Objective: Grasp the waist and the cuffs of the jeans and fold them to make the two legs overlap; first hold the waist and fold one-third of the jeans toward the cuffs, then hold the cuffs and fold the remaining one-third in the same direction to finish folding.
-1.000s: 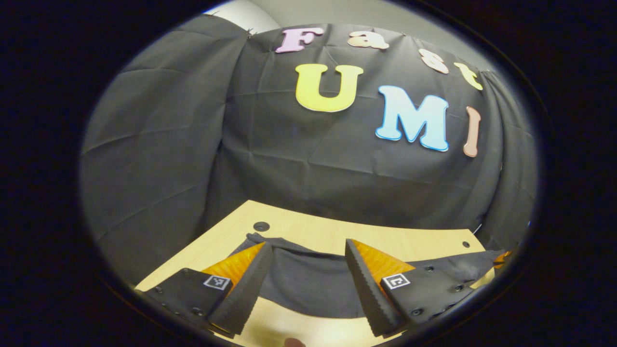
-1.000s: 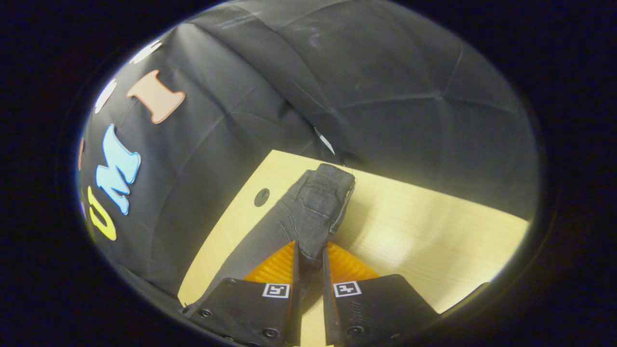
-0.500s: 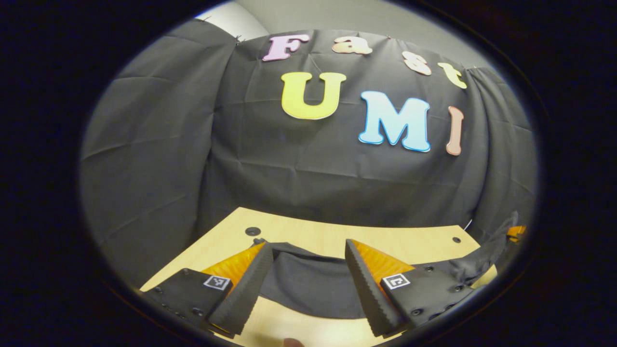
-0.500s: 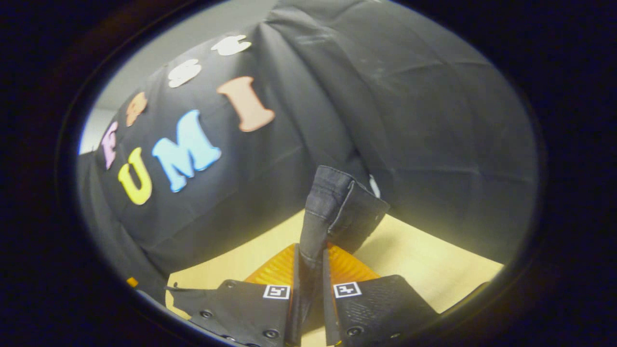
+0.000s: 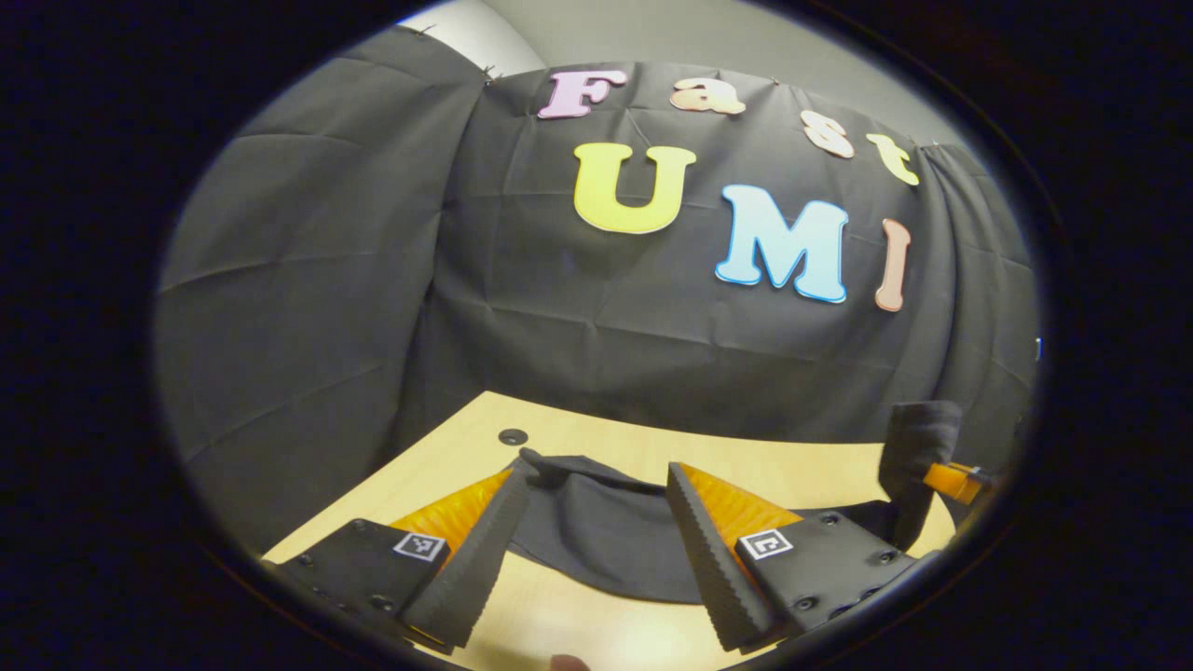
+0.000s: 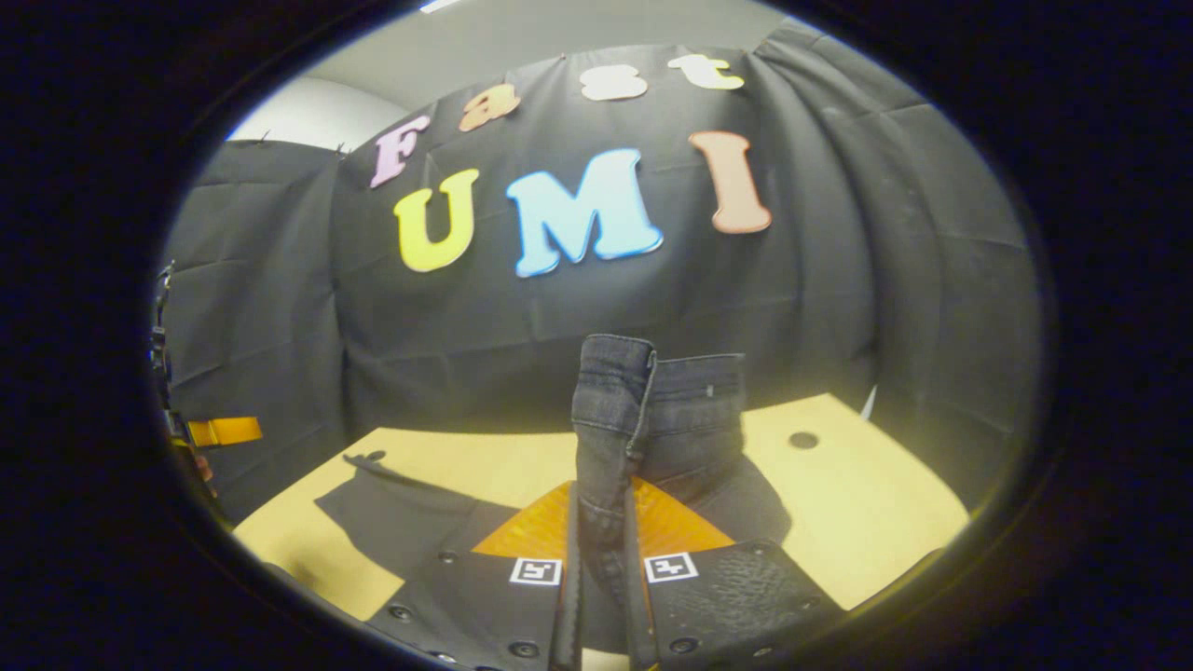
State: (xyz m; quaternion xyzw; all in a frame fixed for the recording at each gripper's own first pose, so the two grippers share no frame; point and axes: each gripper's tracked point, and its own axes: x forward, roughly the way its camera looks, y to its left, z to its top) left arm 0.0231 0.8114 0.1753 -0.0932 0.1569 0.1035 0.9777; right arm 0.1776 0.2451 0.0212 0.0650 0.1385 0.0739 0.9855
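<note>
Dark jeans [image 5: 606,536] spread flat on the pale wooden bench [image 5: 596,447], far edge near the round hole [image 5: 512,436] in the bench top. Left gripper [image 5: 596,550] low over the near part of the jeans, jaws spread wide, cloth lying between and beyond them, neither jaw pressing on it. Off to the right of the jeans in the left gripper view, one end of the cloth [image 5: 918,447] raised off the bench, held up by the other gripper.

In the right gripper view, right gripper [image 6: 601,568] with jaws pressed together on the jeans [image 6: 643,419], the seamed band standing upright above the jaws, clear of the bench [image 6: 867,494]. Rest of the cloth [image 6: 401,522] trailing down to the left and lying flat on the bench.
</note>
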